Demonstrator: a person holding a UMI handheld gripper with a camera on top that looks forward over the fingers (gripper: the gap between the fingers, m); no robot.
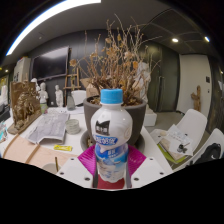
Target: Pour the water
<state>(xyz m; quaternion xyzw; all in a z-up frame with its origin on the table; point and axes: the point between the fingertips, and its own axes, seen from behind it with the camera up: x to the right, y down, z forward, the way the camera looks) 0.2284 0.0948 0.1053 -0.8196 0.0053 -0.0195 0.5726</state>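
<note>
Gripping a plastic bottle (111, 135) by its lower body, the gripper (111, 160) has its fingers closed to about the bottle's width, with a pink pad (90, 160) showing against each flank, so both fingers appear to press on it. The bottle stands upright between them, white and clear with a blue and white label and a light blue cap (111, 96). Whether its base touches the table (30, 150) or hangs just above it cannot be told, since the fingers hide the bottom.

Directly beyond the bottle stands a dark round pot (135, 108) filled with dry brown branches (115, 60) that spread wide above it; this is the nearest thing in the way ahead. To the left of the bottle, papers (47, 127) lie flat on the table, and farther toward the table's left edge sits a brown carved ornament (22, 105). Small pale figurines (58, 96) stand at the table's far side. A yellow pencil-like stick (62, 149) lies near the left finger. To the right of the bottle lies a green and white booklet (178, 150), with a white chair (190, 128) beside the table's right edge.

The table's near left part, between the papers and the fingers, offers bare wooden surface.
</note>
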